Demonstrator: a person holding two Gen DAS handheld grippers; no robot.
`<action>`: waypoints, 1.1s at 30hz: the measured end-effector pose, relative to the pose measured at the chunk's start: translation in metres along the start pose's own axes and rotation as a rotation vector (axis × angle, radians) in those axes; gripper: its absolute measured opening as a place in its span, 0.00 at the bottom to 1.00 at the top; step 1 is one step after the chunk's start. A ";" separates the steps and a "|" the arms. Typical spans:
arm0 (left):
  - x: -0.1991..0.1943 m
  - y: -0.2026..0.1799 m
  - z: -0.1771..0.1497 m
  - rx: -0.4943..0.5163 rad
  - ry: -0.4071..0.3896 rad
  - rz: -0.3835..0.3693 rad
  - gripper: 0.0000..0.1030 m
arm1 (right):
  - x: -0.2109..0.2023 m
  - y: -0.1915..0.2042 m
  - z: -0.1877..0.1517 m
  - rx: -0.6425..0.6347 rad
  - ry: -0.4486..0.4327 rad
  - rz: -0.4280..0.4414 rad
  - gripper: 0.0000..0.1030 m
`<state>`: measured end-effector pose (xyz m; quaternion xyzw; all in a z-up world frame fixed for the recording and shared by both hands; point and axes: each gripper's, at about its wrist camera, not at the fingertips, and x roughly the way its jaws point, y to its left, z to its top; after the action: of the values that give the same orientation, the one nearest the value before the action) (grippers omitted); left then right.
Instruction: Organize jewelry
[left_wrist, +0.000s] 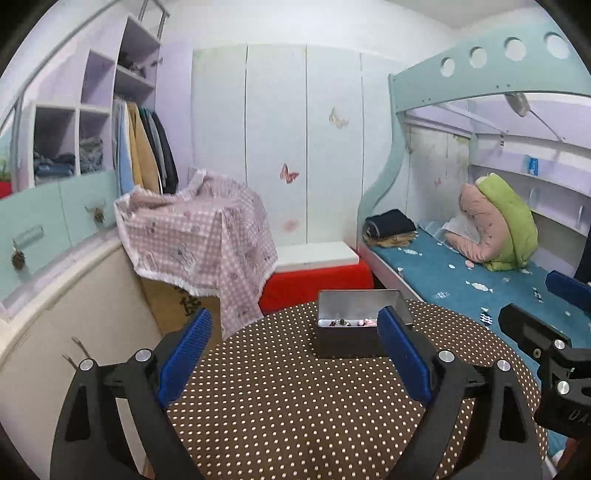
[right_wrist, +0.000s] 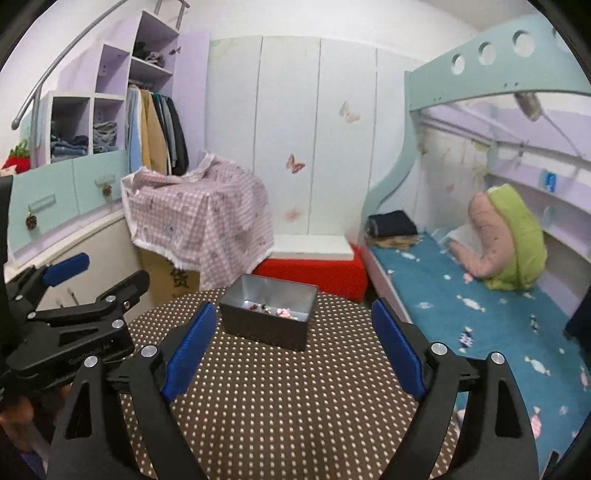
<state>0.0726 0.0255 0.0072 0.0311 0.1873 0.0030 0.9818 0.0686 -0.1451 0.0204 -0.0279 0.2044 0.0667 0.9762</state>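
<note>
Left wrist view: left tool (left_wrist: 293, 354) apart, empty, over dotted surface (left_wrist: 280, 406); tin (left_wrist: 360, 325) centre frame, jewelry (left_wrist: 345, 323) inside, blurry; bed (left_wrist: 480, 280) right.
Right wrist view: right tool (right_wrist: 293, 350) apart, tin (right_wrist: 267, 315) left of centre, checked cloth (right_wrist: 199, 214) behind.

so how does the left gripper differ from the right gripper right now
The left gripper frames the metal tin, its right pad overlapping the tin's corner; the right gripper has the tin nearer its left pad. In its own view, the left gripper faces the tin's front wall squarely, while the right gripper sees it turned at an angle. Both are open, empty, with blue pads, above the polka-dot table.
</note>
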 end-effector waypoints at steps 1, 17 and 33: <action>-0.006 -0.001 0.000 0.003 -0.010 -0.009 0.86 | -0.010 0.001 -0.002 -0.005 -0.020 -0.008 0.81; -0.069 -0.011 -0.013 -0.024 -0.126 -0.019 0.86 | -0.075 0.008 -0.015 0.006 -0.104 -0.056 0.87; -0.059 -0.011 -0.016 -0.031 -0.128 -0.033 0.86 | -0.068 0.001 -0.019 0.041 -0.105 -0.048 0.87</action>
<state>0.0117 0.0146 0.0138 0.0129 0.1245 -0.0124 0.9921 -0.0008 -0.1536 0.0306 -0.0095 0.1533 0.0404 0.9873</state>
